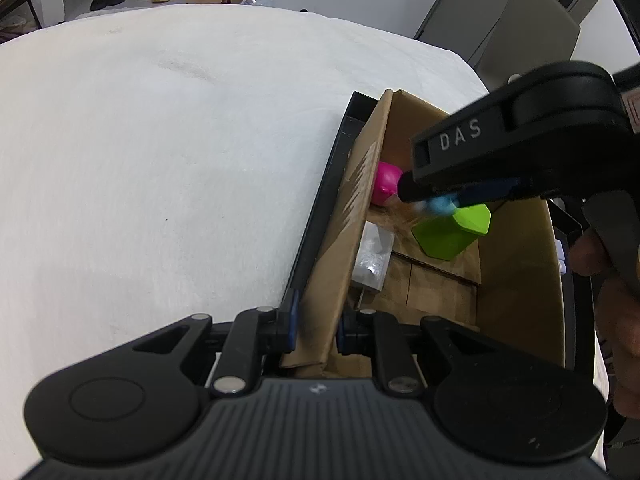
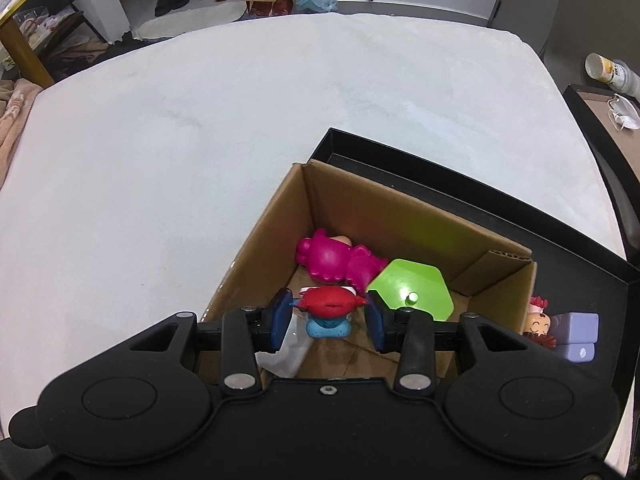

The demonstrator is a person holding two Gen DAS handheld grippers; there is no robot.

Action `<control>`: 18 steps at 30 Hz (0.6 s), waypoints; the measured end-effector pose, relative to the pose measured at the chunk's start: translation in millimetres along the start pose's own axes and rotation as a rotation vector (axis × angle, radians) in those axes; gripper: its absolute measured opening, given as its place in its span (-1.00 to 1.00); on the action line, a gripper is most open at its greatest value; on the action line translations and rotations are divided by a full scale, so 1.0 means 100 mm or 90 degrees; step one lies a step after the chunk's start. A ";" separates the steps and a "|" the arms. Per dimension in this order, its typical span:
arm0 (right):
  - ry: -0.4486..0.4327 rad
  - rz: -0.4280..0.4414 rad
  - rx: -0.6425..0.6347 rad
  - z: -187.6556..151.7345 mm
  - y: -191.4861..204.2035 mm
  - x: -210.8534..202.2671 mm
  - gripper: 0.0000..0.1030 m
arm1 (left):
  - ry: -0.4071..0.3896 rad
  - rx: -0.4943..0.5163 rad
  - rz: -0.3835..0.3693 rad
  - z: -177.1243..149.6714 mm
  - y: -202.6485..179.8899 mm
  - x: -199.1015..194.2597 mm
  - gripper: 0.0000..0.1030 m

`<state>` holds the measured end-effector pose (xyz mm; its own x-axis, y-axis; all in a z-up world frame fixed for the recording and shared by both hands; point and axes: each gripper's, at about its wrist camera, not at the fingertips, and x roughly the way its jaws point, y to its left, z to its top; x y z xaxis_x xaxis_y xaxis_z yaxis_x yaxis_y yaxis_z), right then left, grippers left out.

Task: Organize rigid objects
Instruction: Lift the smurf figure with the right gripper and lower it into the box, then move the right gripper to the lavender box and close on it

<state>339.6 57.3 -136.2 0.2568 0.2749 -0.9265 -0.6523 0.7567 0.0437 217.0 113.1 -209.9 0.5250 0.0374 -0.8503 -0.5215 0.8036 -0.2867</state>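
A cardboard box stands inside a black tray on a white cloth-covered table. My left gripper is shut on the box's left wall. My right gripper is shut on a red and blue toy figure and holds it over the box's inside; it also shows in the left wrist view, blurred. In the box lie a magenta toy, a green hexagonal block and a clear plastic bag.
A small doll with a red bow and a lilac block lie in the tray right of the box. A cup and a face mask sit on a side table at right. White table cloth spreads left.
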 end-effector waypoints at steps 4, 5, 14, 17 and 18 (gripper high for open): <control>-0.007 -0.001 0.008 0.02 -0.02 -0.04 -0.17 | 0.001 -0.002 -0.002 0.00 0.01 0.00 -0.68; -0.009 0.002 0.011 0.02 -0.03 -0.06 -0.17 | 0.000 -0.002 -0.002 0.00 0.01 0.00 -0.68; -0.062 0.036 0.032 -0.13 -0.30 -0.49 0.04 | 0.002 0.001 0.005 0.00 -0.01 -0.01 -0.68; -0.082 0.026 0.026 -0.25 -0.49 -0.67 0.15 | 0.001 0.002 0.009 0.00 -0.03 -0.01 -0.69; -0.090 0.023 0.025 -0.30 -0.56 -0.73 0.17 | 0.001 0.002 0.011 0.01 -0.04 -0.01 -0.68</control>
<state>335.9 -22.4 -81.9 0.3339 0.3808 -0.8623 -0.6356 0.7665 0.0924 218.6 110.5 -207.4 0.5154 0.0507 -0.8554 -0.5287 0.8044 -0.2709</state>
